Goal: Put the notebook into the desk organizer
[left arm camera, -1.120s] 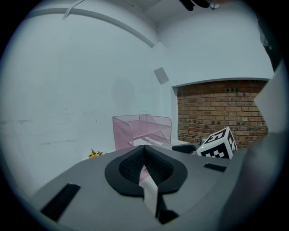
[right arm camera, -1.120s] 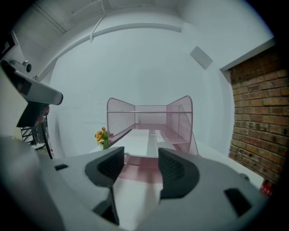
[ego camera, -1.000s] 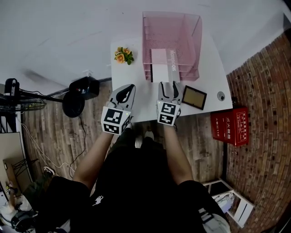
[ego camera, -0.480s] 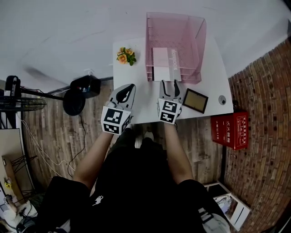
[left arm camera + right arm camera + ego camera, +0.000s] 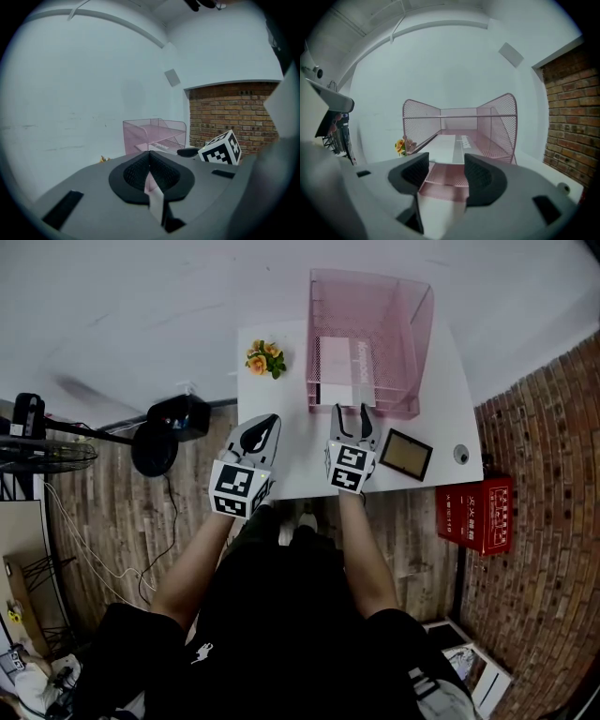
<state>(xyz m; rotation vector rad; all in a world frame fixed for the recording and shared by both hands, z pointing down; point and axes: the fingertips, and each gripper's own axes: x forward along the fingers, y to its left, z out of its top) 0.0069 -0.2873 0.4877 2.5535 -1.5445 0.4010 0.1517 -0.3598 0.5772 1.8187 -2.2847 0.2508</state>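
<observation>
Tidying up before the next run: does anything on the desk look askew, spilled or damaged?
Nothing spilled or damaged. The notebook lies flat and square in the pink mesh organizer. Only the small frame lies slightly turned against the edge of the desk.

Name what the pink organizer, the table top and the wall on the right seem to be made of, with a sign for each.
Organizer: likely metal wire mesh, coated matte pink; the fine see-through grid and thin rim rods show it.
Table top: smooth plain white, perhaps laminate or painted board; its core is unseen.
Wall: red brick with pale mortar lines, rough.
</observation>
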